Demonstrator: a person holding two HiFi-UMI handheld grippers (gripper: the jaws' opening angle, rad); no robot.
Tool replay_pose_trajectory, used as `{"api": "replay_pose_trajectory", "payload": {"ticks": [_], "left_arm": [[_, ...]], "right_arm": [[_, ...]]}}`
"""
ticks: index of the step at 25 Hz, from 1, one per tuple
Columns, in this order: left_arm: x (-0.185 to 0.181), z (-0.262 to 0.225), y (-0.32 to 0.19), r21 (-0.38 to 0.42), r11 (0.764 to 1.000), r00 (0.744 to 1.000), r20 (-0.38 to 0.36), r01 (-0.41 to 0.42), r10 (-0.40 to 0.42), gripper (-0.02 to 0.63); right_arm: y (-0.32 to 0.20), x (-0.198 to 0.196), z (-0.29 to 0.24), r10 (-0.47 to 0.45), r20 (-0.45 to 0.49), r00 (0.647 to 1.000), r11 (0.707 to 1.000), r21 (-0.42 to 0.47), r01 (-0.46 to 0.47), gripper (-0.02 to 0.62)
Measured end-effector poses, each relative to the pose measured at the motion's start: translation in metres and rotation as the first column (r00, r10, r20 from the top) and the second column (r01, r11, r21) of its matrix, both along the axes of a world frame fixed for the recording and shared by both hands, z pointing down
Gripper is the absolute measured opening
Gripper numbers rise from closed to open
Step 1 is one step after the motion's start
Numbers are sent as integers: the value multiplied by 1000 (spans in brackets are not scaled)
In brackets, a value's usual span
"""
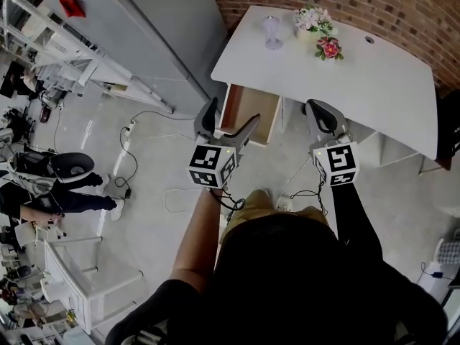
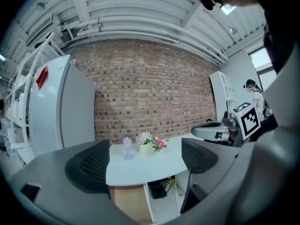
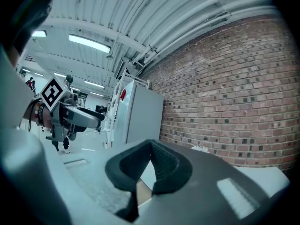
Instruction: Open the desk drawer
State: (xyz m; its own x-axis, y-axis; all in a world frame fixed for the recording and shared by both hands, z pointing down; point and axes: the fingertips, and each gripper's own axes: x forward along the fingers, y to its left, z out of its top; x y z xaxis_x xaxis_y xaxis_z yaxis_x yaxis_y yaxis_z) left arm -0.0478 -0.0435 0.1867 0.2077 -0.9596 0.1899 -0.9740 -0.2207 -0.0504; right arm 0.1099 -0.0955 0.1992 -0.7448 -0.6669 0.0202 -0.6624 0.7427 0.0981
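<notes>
The white desk (image 1: 359,77) stands against the brick wall. Under its left end the wooden drawer (image 1: 249,111) is pulled out, showing its light-brown inside. My left gripper (image 1: 231,118) hovers in front of the drawer, open, holding nothing. In the left gripper view the left gripper (image 2: 145,161) frames the desk top (image 2: 145,165), with the drawer's front (image 2: 131,203) low between the jaws and apart from them. My right gripper (image 1: 321,115) is shut and empty before the desk's front edge. In the right gripper view the right gripper (image 3: 151,165) has its pads pressed together.
On the desk stand a clear stemmed glass (image 1: 272,32), a pot of white flowers (image 1: 313,19) and a pink flower (image 1: 329,48). A tall white cabinet (image 1: 144,27) is left of the desk. Cables and a power strip (image 1: 130,129) lie on the floor. A person (image 1: 61,189) sits far left.
</notes>
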Motion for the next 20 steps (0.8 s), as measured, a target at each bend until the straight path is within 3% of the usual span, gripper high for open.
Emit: {"api": "replay_pose_trajectory", "payload": {"ticks": [3,8,14,15,18,20], "left_arm": [[5,-31,1,81,997,998,54,8,-13,469],[5,-63,4,187,982,996,77,24,-39,468],[-3,-54,0,165,985,993,93,57,-73,454],[-5,-52,0,158,985,991,105,65,-82,427],[-11,-50,0,160,983,985,134,90,-112,219],[-12,-48,-1,165,982,985,130,93,-115,183]], "right_arm": [[5,3,-8,-6,4,1000,1000,14,6,0],[3,6,-19,3,16,1000,1000,28,-3,0],[-1,5,-21,14,18,1000,1000,27,-15,0],[-2,5,-22,17,20,1000,999,27,-18,0],[-3,5,-23,25,26,999,999,29,-26,0],[-4,5,-22,28,24,999,999,29,-29,0]]}}
